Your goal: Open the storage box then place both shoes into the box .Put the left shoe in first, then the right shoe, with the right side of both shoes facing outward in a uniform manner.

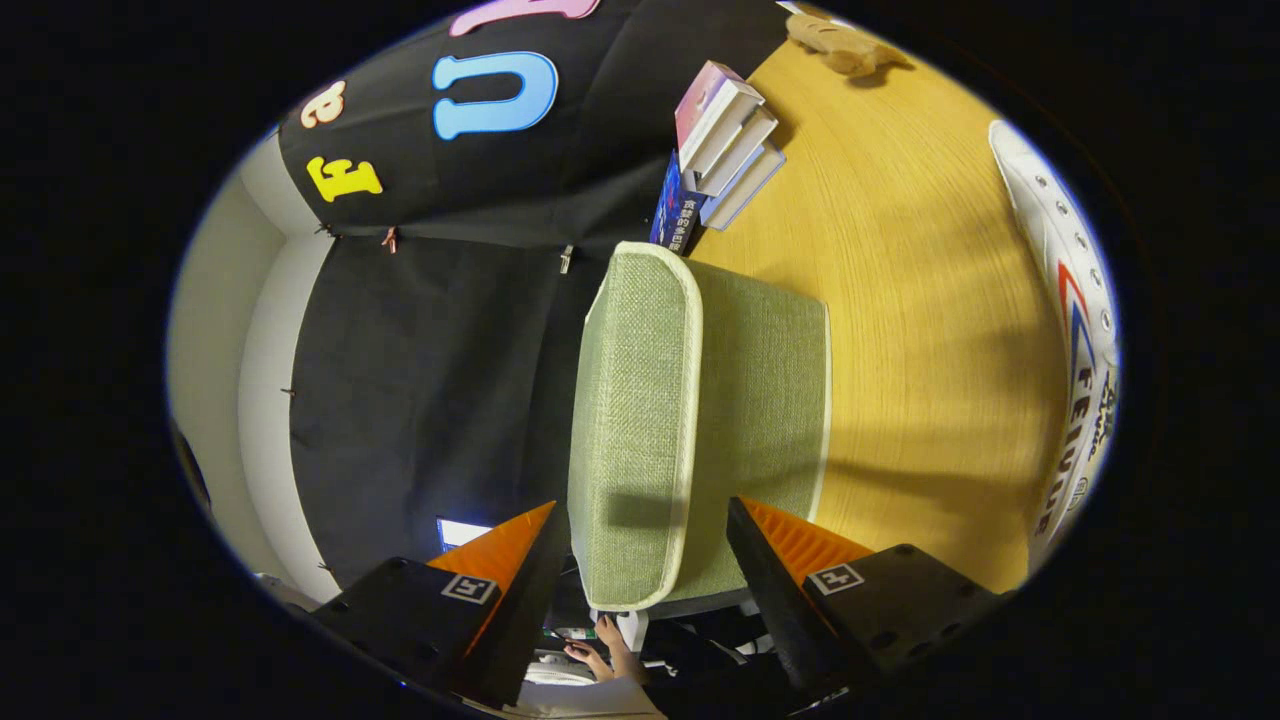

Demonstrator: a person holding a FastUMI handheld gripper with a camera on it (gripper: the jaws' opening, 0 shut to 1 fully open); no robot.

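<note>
Spanning most of the view, wooden table [900, 300], green fabric storage box [700, 420] resting on it with lid closed, lying between spread gripper [640, 530] fingers, nothing gripped, white shoe [1075, 300] well beyond box, stacked books [725, 150] near box's far end.

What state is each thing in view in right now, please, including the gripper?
Storage box: lid closed, standing on the wooden table, between the fingers.
Gripper: open, one finger on either side of the box's near end; contact unclear.
Shoe: on the table, outside the box.
Books: closed, stacked beyond the box.
</note>
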